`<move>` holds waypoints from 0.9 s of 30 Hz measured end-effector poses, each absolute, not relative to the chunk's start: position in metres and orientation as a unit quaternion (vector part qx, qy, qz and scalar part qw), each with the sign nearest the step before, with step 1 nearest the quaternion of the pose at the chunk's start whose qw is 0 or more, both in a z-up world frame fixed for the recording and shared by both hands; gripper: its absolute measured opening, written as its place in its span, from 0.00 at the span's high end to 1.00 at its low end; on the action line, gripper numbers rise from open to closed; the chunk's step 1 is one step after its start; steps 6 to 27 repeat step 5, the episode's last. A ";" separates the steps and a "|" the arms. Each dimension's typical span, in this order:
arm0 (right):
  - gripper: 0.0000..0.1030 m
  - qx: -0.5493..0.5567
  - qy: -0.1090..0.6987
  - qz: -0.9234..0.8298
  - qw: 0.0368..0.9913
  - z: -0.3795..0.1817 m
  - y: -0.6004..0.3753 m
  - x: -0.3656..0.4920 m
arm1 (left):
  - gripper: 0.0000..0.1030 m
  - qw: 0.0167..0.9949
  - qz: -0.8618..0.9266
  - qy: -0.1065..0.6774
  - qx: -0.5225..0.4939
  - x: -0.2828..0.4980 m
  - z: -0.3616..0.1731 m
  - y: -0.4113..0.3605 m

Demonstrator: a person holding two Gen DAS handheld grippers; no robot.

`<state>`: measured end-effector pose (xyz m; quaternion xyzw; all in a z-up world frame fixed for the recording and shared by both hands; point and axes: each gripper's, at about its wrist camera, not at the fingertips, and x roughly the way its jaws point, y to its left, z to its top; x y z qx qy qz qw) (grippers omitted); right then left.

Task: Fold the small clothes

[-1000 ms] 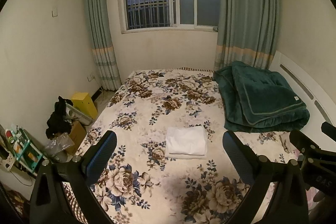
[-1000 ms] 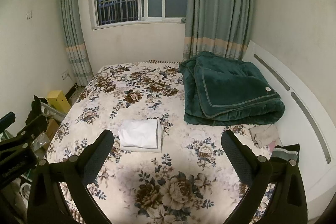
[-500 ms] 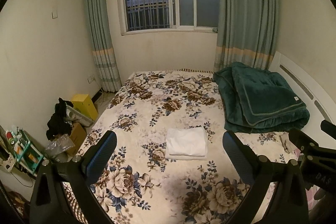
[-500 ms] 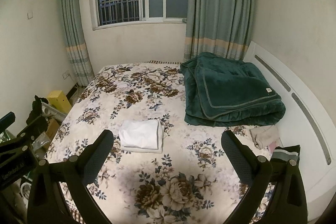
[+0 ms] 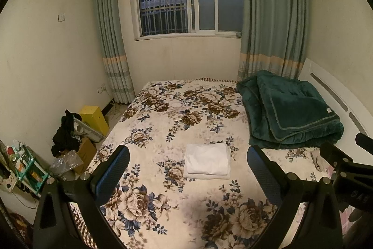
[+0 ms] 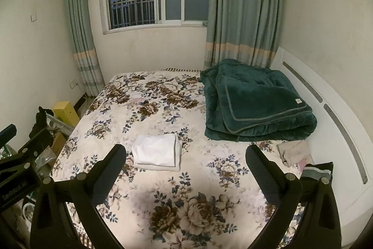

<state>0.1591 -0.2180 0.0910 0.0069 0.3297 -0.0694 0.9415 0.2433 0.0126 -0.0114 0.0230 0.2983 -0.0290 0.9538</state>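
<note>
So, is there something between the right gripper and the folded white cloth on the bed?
Nothing visible. Only bare floral bedspread lies between the open right gripper and the white cloth. The green blanket sits off to the right.

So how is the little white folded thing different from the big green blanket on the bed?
The white folded cloth is small, thin and flat; the green blanket is far bigger, thick and puffy. The cloth is plain white, the blanket dark green with a trimmed edge. The cloth lies mid-bed, the blanket beside the white headboard. Both are folded and rest on the flowery bedspread.
</note>
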 end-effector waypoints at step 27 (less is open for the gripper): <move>0.00 0.007 0.328 -0.069 0.942 0.092 -0.216 0.161 | 0.00 0.955 -0.033 0.295 0.026 0.249 -0.004 0.013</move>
